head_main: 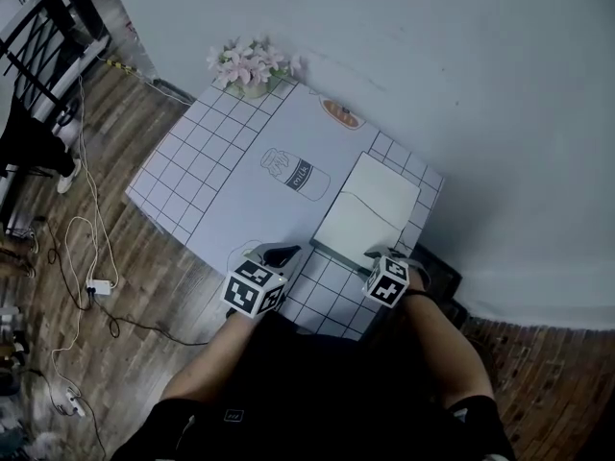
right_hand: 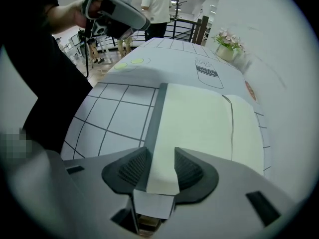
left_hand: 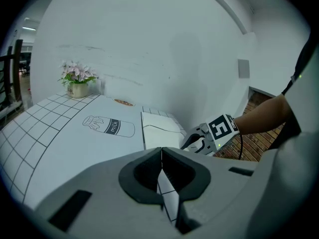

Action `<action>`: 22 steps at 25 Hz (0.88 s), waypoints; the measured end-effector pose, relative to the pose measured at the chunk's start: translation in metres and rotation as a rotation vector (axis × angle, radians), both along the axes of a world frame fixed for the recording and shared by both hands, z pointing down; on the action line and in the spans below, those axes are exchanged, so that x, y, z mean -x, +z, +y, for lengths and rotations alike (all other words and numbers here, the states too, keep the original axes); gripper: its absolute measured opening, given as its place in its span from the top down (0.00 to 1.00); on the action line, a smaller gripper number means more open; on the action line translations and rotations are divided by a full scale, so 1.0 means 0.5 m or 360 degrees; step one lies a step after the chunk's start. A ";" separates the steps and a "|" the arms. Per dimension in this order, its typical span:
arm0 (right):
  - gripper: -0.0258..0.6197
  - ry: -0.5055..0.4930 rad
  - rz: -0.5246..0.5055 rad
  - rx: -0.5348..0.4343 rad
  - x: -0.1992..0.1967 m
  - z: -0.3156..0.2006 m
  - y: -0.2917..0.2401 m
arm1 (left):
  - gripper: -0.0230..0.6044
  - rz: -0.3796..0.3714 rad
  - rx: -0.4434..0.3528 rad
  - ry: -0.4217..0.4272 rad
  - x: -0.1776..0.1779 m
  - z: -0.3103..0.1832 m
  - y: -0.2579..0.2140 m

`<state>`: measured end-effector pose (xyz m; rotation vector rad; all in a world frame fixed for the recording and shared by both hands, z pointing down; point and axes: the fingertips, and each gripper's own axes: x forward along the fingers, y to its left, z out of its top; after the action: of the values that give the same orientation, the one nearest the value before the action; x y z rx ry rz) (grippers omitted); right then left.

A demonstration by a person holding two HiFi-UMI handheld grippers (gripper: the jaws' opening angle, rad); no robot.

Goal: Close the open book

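Reading "milk", bottle drawing (head_main: 296, 174) beside book (head_main: 365, 209)

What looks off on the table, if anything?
Nothing stands out. The book lies flat, roughly in line with the grid of the tablecloth, its near corner between the parted jaws of the right gripper. The flower pot stands upright at the far corner. Nothing is spilled.

I see the white grid-printed bench (head_main: 187, 176) open to my left of the pale cream book (head_main: 370, 209), small pot of pink flowers (head_main: 252, 68) at the far corner, plain grey wall (head_main: 432, 56) close behind the book
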<state>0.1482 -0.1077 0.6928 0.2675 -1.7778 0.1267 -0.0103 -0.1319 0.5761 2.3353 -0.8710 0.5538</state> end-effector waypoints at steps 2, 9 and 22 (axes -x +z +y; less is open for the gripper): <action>0.71 -0.0017 -0.0020 0.0034 -0.003 -0.003 -0.003 | 0.95 0.0000 0.0006 -0.0002 -0.001 0.001 0.000; 0.76 -0.0148 -0.0046 0.0112 -0.001 -0.003 -0.008 | 0.95 -0.0012 0.0009 -0.0027 -0.002 0.004 -0.003; 0.96 -0.0214 -0.0192 0.0147 -0.001 0.006 -0.062 | 0.95 -0.0032 0.0050 -0.0042 -0.033 0.010 0.012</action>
<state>0.1486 -0.1045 0.6617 0.0749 -1.8981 0.1306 0.0062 -0.1270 0.5820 2.2903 -0.8952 0.5769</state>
